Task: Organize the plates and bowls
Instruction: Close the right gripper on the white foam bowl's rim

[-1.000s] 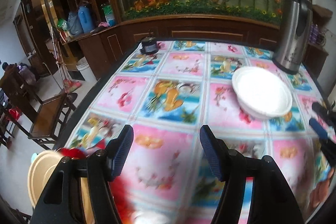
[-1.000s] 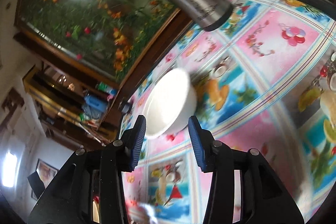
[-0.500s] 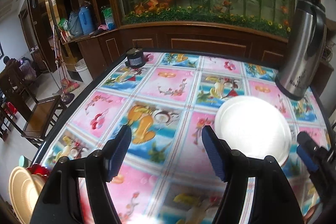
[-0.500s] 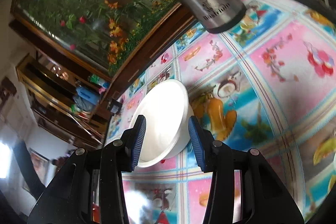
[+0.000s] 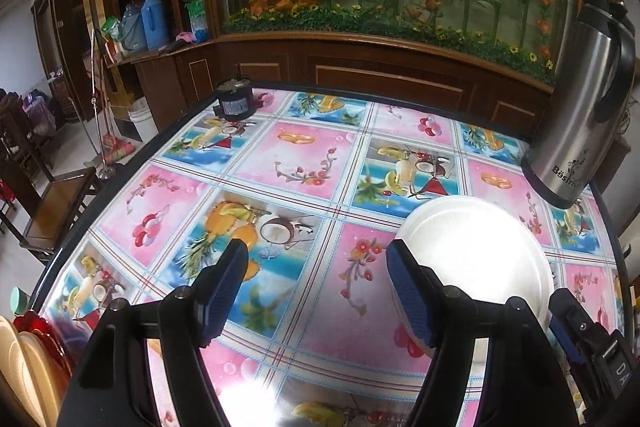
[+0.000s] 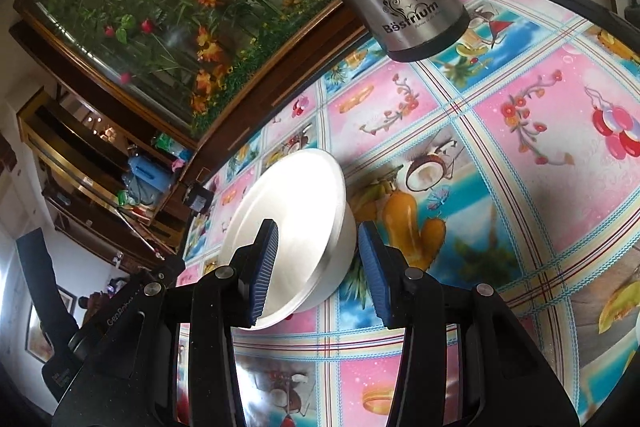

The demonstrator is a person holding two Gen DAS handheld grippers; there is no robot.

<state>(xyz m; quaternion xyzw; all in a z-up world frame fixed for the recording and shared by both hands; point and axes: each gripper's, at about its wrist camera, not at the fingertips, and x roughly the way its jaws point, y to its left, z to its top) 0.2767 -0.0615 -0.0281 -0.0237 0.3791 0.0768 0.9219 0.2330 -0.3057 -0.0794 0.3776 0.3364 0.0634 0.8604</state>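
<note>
White bowl [image 5: 476, 251] sits upright on the table [image 5: 304, 163], on the patterned cloth, at about 4 o'clock in the left wrist view and near centre in the right wrist view [image 6: 296, 227].

Left gripper [image 5: 316, 287]: jaws wide apart, just been opening, only tablecloth between them. Its right finger overlaps the bowl's left rim in the view; contact cannot be told.

Right gripper [image 6: 316, 263]: jaws partly apart, straddling the bowl's near rim and wall. Pads not pressing on it; gap visible on the right side.

Steel flask [image 5: 580, 115] stands at 2 o'clock, just behind the bowl. Small dark jar [image 5: 236, 99] at 11 o'clock by the far table edge. Stacked plates [image 5: 28, 367] at 8 o'clock, off the table's edge.
</note>
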